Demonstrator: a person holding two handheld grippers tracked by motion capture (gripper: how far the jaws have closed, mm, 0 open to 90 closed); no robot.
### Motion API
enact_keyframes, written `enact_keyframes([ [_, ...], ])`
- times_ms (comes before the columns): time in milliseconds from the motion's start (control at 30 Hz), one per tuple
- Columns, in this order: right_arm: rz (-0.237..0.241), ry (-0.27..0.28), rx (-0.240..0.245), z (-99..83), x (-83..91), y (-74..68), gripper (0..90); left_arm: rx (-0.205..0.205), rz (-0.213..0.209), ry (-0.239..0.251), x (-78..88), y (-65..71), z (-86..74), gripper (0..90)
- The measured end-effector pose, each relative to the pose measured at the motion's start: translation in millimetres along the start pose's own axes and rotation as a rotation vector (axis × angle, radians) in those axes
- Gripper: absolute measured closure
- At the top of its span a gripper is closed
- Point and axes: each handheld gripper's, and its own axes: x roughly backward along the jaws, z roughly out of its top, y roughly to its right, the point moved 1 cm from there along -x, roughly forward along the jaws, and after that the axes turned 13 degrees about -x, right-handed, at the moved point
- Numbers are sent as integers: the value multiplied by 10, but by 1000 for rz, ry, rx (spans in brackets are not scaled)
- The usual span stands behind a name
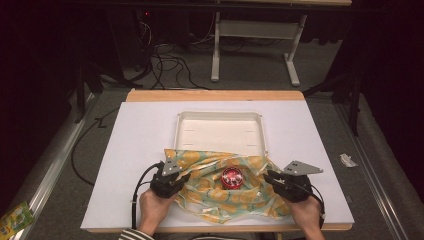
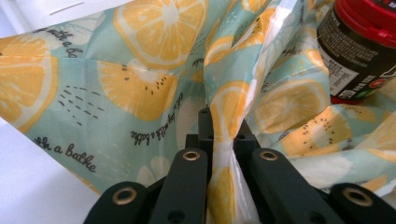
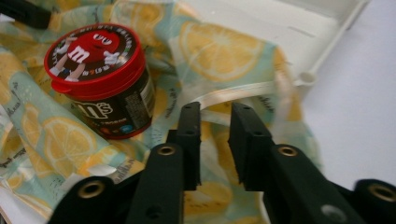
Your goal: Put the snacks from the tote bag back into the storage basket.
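While your left gripper (image 1: 176, 179) pinches a fold of the lemon-print bag (image 1: 220, 197) between pressed-together jaws, your right gripper (image 1: 274, 178) stands slightly spread, with nothing between its pads; in the right gripper view the bag's pale handle strap (image 3: 233, 94) loops just beyond the jaw tips, not yet caught.

Seen from the high view, the bag lies crumpled on the white table (image 1: 135, 145), at about six o'clock from the white tray (image 1: 218, 117); its far edge drapes over the tray's near rim. Your left gripper sits at the bag's nine o'clock edge, your right at its three o'clock edge.

To do this step well, judging from how things lie: keep the left pinch firm and steady, since it anchors that side of the bag; bring the right jaws forward around the strap or the edge just behind it, and close only once the material sits squarely between the pads; then draw both sides apart and upward evenly, so the bag opens or lifts without tipping what rests on it.

As for containers: a small dark jar (image 1: 232, 178) with a red lid (image 3: 91, 49) rests upright in the hollow of the bag, roughly midway between your grippers; its lid is on, so its contents stay hidden; whether it sits inside the bag's mouth or merely on top of the material, I cannot tell. The tray's visible floor is bare.
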Motion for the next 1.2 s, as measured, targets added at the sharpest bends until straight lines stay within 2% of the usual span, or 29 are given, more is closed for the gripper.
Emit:
enact_keyframes([
  [167,-9,-21,4,-13,-195,-60,561,-3,-4,2,4,15,5,876],
  [300,-27,-48,22,2,-331,-90,513,0,-6,10,6,22,8,875],
  [400,-55,-64,25,11,-417,-103,513,1,-7,12,7,20,9,875],
  [467,-76,-71,21,15,-457,-88,541,1,-8,13,8,21,11,875],
  [567,-91,-51,16,23,-460,-54,712,-2,-7,12,6,24,11,873],
  [700,-76,-40,18,43,-451,-21,899,-9,3,11,7,28,10,863],
  [767,-70,-37,2,60,-434,10,900,-13,9,6,8,27,5,849],
  [867,-38,-21,-34,90,-393,75,900,-23,17,-4,16,23,-3,845],
  [967,-36,-15,-67,104,-371,164,900,-28,16,-12,25,10,-15,859],
  [1033,-35,-17,-96,104,-363,228,900,-33,15,-24,17,0,-23,871],
  [1200,-53,-57,-117,71,-419,326,900,-42,24,-58,-46,-28,-40,878],
])
